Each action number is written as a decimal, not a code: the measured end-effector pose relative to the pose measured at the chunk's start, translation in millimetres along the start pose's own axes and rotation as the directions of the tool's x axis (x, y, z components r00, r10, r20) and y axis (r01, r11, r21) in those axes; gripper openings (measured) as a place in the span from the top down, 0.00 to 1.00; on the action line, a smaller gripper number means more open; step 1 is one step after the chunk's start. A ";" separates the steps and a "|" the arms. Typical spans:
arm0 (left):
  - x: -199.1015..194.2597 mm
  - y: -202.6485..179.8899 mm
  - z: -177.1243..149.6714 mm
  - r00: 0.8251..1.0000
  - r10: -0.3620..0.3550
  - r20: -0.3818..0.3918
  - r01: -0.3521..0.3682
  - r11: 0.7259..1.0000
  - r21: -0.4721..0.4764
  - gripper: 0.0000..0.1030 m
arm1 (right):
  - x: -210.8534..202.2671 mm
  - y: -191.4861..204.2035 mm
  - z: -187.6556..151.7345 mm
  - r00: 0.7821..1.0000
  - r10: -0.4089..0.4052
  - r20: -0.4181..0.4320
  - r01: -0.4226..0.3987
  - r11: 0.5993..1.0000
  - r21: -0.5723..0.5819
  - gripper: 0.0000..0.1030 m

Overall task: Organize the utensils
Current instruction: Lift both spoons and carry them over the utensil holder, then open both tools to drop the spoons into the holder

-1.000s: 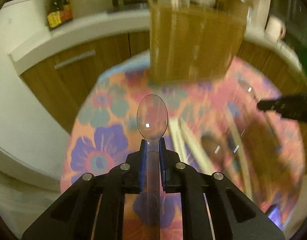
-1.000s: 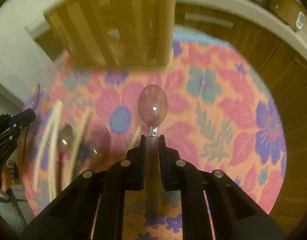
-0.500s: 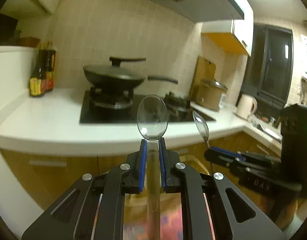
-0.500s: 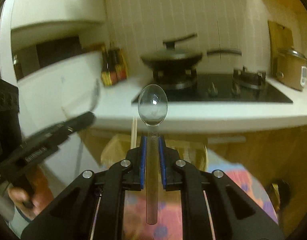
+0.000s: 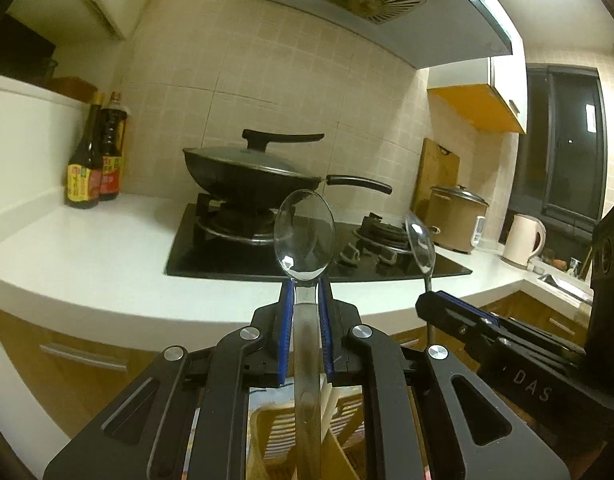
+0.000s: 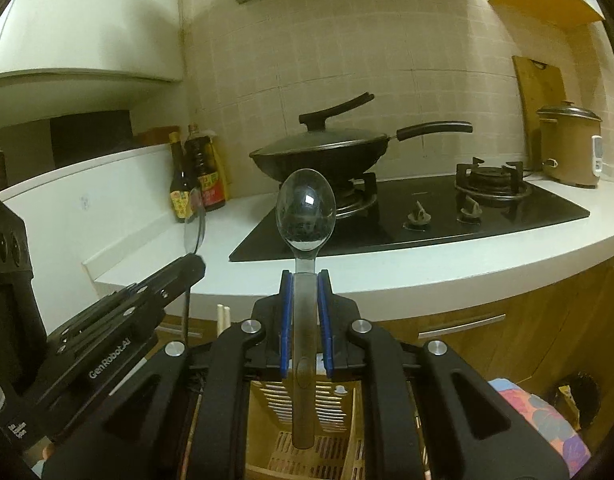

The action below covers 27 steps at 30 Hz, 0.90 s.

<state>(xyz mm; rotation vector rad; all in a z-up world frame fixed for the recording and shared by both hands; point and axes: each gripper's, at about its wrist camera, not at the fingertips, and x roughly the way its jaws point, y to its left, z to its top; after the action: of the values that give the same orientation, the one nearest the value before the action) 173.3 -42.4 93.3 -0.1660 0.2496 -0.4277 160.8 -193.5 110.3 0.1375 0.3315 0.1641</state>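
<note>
Above a slatted utensil holder (image 6: 307, 432), the right gripper (image 6: 305, 280) clamps the handle of a clear spoon (image 6: 305, 208), bowl raised toward the stove. Beside it, the left gripper (image 5: 305, 292) is likewise closed on a second clear spoon (image 5: 304, 232), bowl up. Each tool appears in the other's view, close alongside. Behind them, a lidded wok (image 5: 251, 172) sits on the hob, on the white counter (image 5: 87, 252).
</note>
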 end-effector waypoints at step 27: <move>-131.3 12.5 -88.2 0.927 0.022 -0.375 -0.023 1.000 0.001 0.50 | -122.2 -12.3 -118.5 0.918 -0.013 -0.395 0.031 0.999 0.038 0.69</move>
<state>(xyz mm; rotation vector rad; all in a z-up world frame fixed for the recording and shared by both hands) 38.4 15.7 33.1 -0.0830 0.6296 -0.4347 9.0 -215.2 35.4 0.1438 0.7412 0.1617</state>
